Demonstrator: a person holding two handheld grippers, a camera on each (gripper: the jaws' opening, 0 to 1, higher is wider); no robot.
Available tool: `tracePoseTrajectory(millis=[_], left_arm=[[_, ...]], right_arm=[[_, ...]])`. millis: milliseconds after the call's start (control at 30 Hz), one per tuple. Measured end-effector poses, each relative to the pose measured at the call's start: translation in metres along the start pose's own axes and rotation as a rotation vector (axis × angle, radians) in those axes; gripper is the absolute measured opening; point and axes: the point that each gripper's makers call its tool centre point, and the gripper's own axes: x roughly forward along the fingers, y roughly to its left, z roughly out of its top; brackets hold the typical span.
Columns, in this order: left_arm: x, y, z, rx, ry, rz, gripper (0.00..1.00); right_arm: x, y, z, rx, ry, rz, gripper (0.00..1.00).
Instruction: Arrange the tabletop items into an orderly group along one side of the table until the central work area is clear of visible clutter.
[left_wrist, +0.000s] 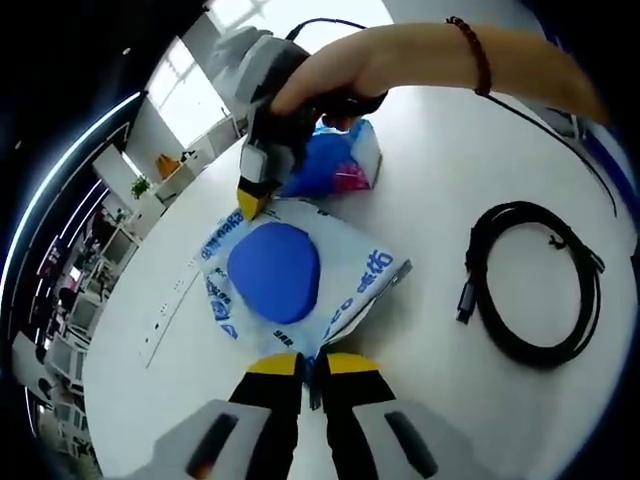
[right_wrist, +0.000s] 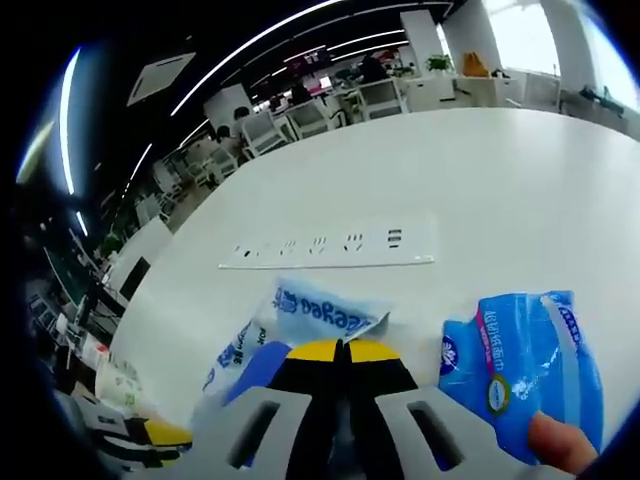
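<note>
Beyond white table (right_wrist: 500, 180); office desks (right_wrist: 300, 115)

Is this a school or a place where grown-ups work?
Probably an open office. A big white table has a built-in power socket strip, rows of desks and chairs stand behind it, and long strip lights run across the ceiling.

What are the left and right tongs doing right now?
Left tongs: shut on the near edge of the tissue pack.
Right tongs: shut on the far edge of the same tissue pack.
</note>
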Motion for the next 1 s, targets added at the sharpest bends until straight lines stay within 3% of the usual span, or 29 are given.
tracePoseTrajectory(millis=[1000], left_arm=[[-0.033,0.005,0.001,0.002,0.015,0.029,0.05]], right_arm=[[-0.044,0.016,-0.003,-0.049,-0.028,0.012,0.00]])
